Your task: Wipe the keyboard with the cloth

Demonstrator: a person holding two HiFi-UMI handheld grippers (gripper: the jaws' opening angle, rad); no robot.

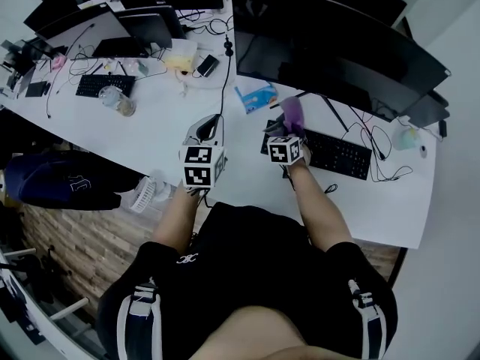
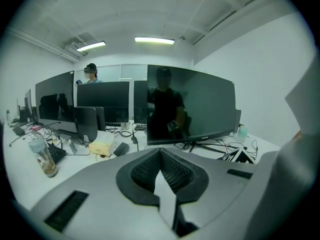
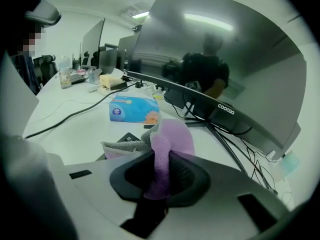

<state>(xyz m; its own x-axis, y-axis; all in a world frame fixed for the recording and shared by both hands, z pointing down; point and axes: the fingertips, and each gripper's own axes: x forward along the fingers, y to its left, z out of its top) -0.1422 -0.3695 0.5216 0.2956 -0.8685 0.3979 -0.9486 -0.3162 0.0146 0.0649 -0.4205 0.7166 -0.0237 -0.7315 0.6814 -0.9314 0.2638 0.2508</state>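
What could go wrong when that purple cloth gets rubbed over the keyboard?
The right gripper pinches only one fold of the cloth; the loose rest could bunch up or slip out. Cables lie close beside the keyboard, so a wide stroke might snag them. The left gripper is shut on nothing and off the keyboard, so the keyboard may slide when pushed.

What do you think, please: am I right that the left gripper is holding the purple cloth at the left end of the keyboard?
Not quite: it is the right gripper that is holding the purple cloth at the left end of the keyboard. The right gripper view shows the cloth pinched between its jaws; the left gripper holds nothing.
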